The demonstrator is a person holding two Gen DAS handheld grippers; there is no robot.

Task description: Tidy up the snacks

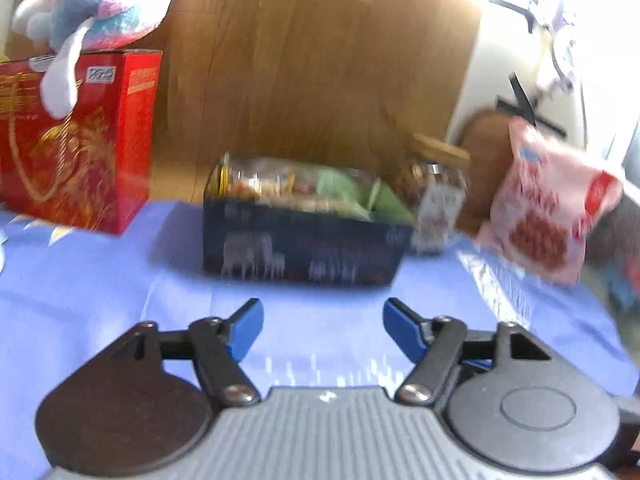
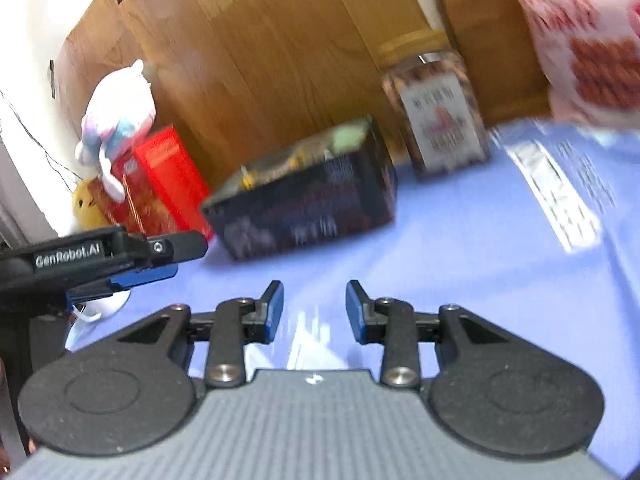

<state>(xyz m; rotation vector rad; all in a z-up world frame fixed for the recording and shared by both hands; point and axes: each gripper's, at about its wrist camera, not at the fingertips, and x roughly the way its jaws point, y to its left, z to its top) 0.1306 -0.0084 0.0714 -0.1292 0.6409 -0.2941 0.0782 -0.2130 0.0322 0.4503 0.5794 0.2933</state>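
Both the left gripper (image 1: 323, 322) and right gripper (image 2: 315, 306) hover released above the blue cloth (image 1: 100, 288). The dark snack box (image 1: 304, 236) sits ahead; a pink snack bag (image 1: 548, 212) stands rightward, best approached squarely.

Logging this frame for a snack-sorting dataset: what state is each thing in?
Left gripper: open, empty.
Right gripper: open, empty.
Dark box: lidless, filled with snacks.
Jar: upright, lid on.
Pink bag: beside the table's right edge; support unclear.
Red box: upright, plush toy on top.
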